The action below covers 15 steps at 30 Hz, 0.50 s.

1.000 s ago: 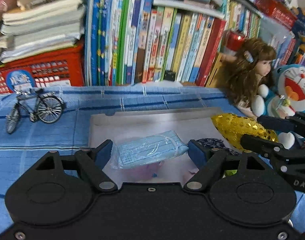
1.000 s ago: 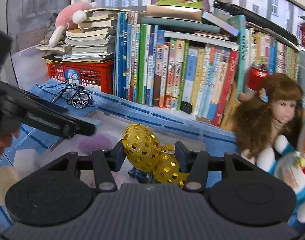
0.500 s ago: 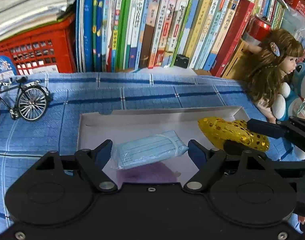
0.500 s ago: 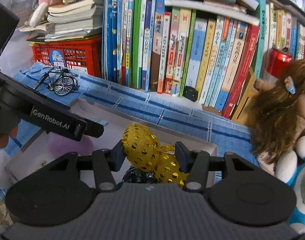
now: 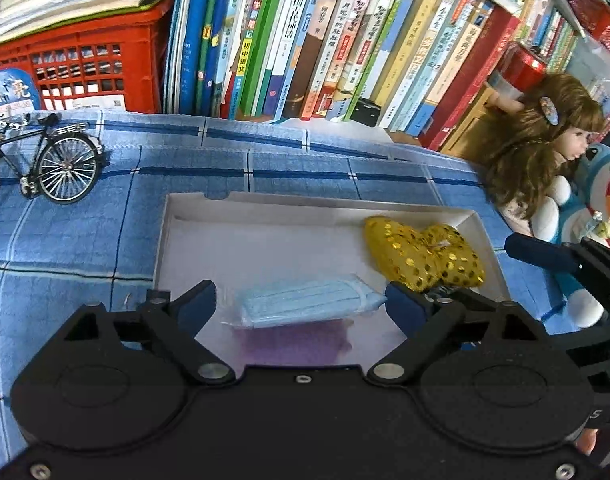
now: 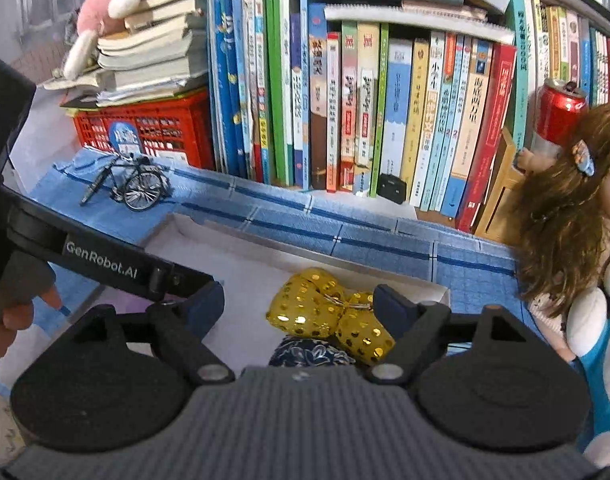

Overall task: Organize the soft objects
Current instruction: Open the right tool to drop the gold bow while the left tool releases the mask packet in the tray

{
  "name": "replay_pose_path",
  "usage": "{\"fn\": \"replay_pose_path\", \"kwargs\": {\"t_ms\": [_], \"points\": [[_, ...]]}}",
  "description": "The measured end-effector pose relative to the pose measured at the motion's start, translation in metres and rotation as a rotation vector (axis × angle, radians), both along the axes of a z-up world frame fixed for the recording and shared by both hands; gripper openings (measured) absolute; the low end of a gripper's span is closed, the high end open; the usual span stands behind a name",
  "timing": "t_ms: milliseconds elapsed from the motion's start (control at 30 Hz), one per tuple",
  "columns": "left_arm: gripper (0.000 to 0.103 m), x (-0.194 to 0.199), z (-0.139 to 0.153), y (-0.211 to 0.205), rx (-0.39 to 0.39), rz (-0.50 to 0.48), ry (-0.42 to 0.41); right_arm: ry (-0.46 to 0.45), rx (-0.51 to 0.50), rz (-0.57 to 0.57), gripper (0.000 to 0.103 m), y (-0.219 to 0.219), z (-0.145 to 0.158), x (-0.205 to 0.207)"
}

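Left gripper [image 6: 209, 300] arm: read "GenRobot.AI" in white letters.
Round blue label [image 5: 9, 94] on the red crate [image 5: 85, 68]: bore "月亮".
Green book spine [image 5: 247, 46]: read "初中语文".
Other spines: Chinese titles, too small to read.

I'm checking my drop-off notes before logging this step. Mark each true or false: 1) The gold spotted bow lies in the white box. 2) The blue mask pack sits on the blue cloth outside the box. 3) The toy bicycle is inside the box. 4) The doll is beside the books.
1) True: the gold bow lies in the white box.
2) False: the mask pack lies inside the box.
3) False: the toy bicycle stands on the blue cloth.
4) True: the doll sits by the books.
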<state>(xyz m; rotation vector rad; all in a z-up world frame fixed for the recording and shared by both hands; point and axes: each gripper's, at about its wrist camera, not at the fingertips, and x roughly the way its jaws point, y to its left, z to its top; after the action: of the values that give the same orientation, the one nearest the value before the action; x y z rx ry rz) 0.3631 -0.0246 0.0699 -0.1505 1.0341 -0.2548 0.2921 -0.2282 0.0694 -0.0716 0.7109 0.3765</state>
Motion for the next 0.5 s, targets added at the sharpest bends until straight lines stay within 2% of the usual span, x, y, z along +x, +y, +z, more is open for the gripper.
{"fn": "replay_pose_path", "kwargs": {"t_ms": [233, 500], "points": [[0.098, -0.028, 0.025, 0.004, -0.001, -0.001, -0.049, -0.048, -0.023, 0.030, 0.090, 0.008, 0.024, -0.036], [0.098, -0.067, 0.038, 0.008, -0.008, -0.007, -0.075, -0.084, -0.019, 0.041, 0.091, 0.009, 0.042, -0.078]]}}
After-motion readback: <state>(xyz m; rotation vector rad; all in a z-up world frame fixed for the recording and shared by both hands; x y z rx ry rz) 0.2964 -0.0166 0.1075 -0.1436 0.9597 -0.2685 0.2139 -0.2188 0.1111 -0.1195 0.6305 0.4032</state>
